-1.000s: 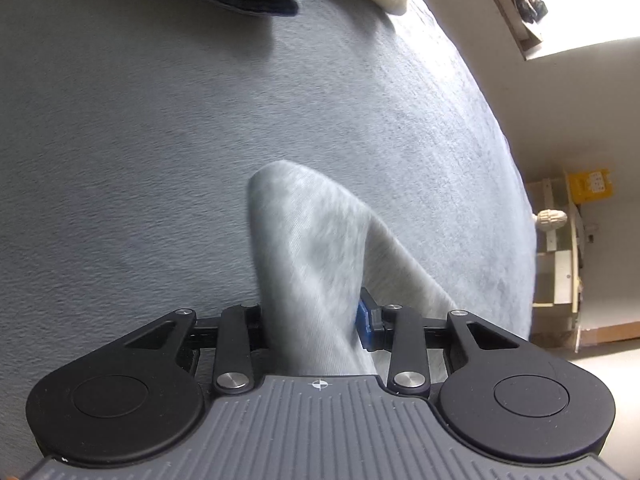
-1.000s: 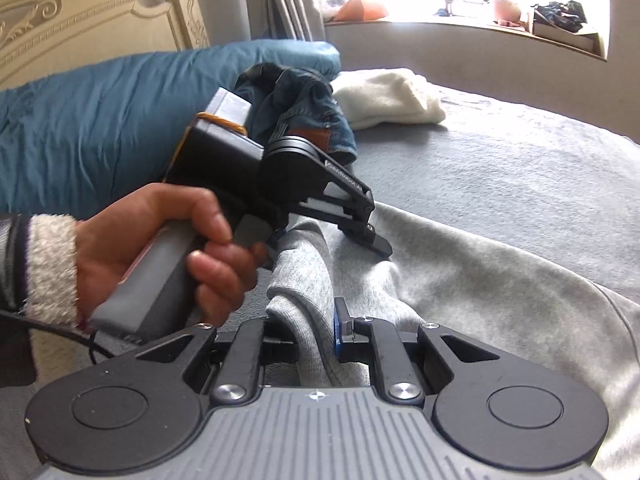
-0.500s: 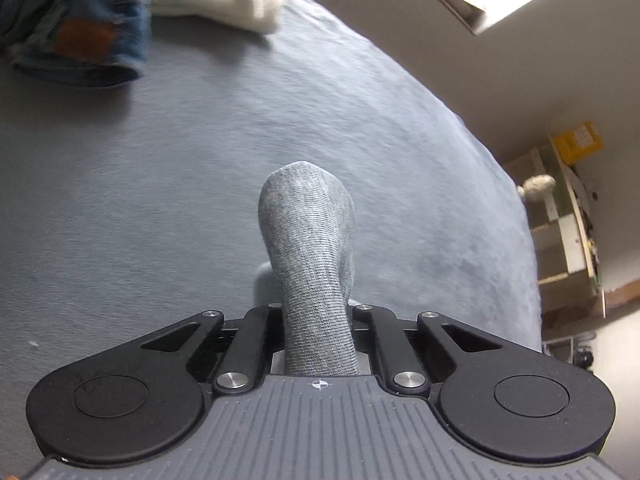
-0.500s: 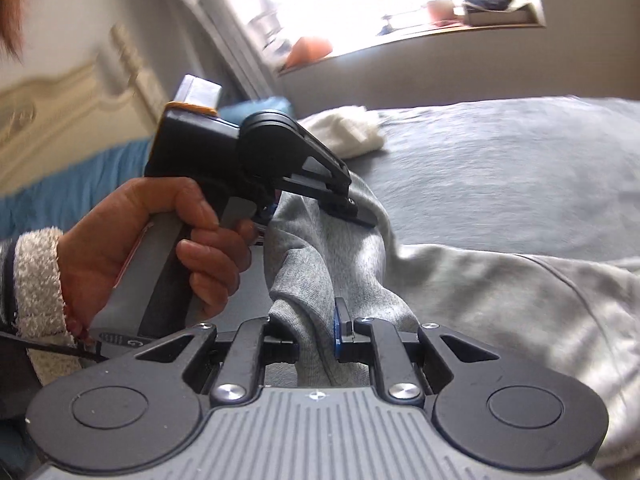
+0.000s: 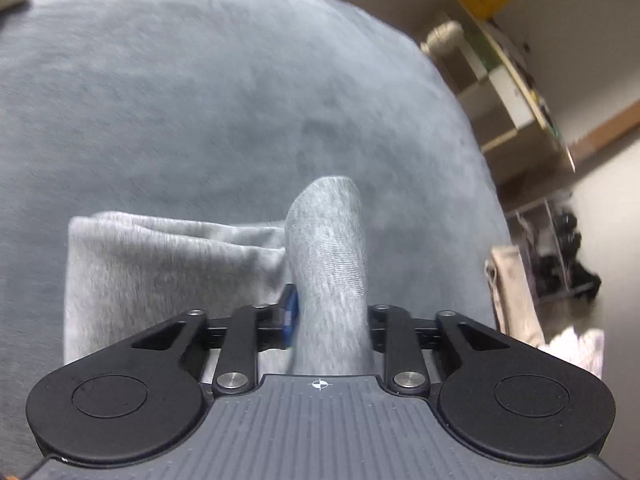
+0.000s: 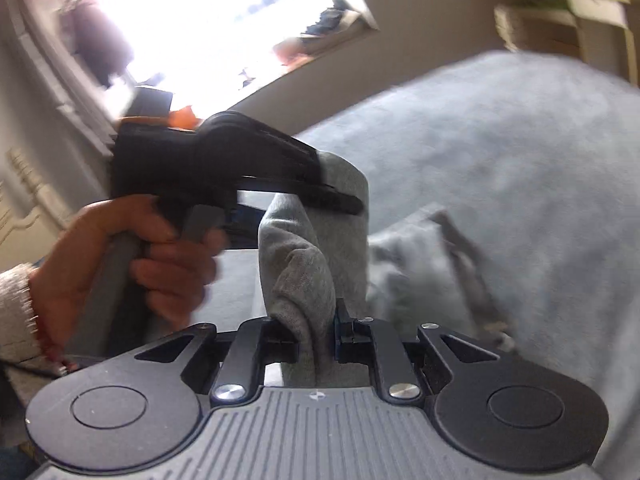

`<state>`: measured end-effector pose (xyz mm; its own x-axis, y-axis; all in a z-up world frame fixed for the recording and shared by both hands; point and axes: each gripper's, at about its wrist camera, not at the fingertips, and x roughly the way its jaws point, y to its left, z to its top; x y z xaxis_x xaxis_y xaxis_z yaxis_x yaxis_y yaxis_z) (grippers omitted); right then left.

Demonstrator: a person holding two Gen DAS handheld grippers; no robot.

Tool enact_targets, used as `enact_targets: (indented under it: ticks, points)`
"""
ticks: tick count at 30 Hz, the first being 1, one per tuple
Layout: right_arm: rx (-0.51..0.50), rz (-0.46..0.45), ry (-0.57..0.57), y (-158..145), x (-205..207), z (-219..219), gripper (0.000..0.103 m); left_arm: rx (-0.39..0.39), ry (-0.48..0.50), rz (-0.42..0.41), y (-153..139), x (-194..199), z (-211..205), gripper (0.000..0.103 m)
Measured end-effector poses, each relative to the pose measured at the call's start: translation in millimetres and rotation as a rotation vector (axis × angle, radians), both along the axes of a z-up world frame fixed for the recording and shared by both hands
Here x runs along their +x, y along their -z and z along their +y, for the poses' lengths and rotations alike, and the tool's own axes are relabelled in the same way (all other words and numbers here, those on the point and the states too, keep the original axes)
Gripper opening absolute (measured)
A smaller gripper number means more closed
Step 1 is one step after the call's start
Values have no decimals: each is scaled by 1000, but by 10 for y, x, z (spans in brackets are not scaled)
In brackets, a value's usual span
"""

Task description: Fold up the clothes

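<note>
Two handheld black two-finger grippers share one light grey knitted garment (image 5: 160,264) above a grey-blue blanket-covered bed (image 5: 200,92). Seen from its own camera, the left gripper (image 5: 328,312) has a thick ribbed fold of that garment standing up between its fingers; its jaws have just been opening, with a small gap beside the blue pad (image 5: 289,312) on one side, so whether the cloth is truly pinched I cannot tell. More of the garment spreads flat to the left of that gripper, its far edge straight and lying on the bed. The right gripper (image 6: 316,340) is pressed together on a bunched fold of the same cloth. From the right wrist view a person's hand (image 6: 132,264) in a cream fuzzy sleeve (image 6: 14,312) grips the left gripper's handle, just beyond and to the left, fabric bridging the two tools.

Open wooden shelf units (image 5: 504,92) stand against the wall past the bed's right edge, holding blurred items I cannot identify; a wire rack (image 5: 560,256) lower down holds dark things. Bare blanket stretches ahead and left of the left gripper, while the bed's curved edge drops away at right.
</note>
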<state>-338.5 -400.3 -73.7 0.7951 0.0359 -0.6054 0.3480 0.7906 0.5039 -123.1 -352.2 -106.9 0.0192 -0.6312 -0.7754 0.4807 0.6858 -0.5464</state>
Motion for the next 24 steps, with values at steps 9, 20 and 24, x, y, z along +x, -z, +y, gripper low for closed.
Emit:
enact_targets:
  ticks: [9,20,24]
  points:
    - [489,23,204,658,-159,-652,17,21,-86,-89,-177,-47,1092,49]
    - [434,0,242,415,-347,-1260,53,107,-150,-8,388,-421,1626,49]
    - [374,1,199,328,63,-1373,54,121,-138,-37,457,-425,1496,49]
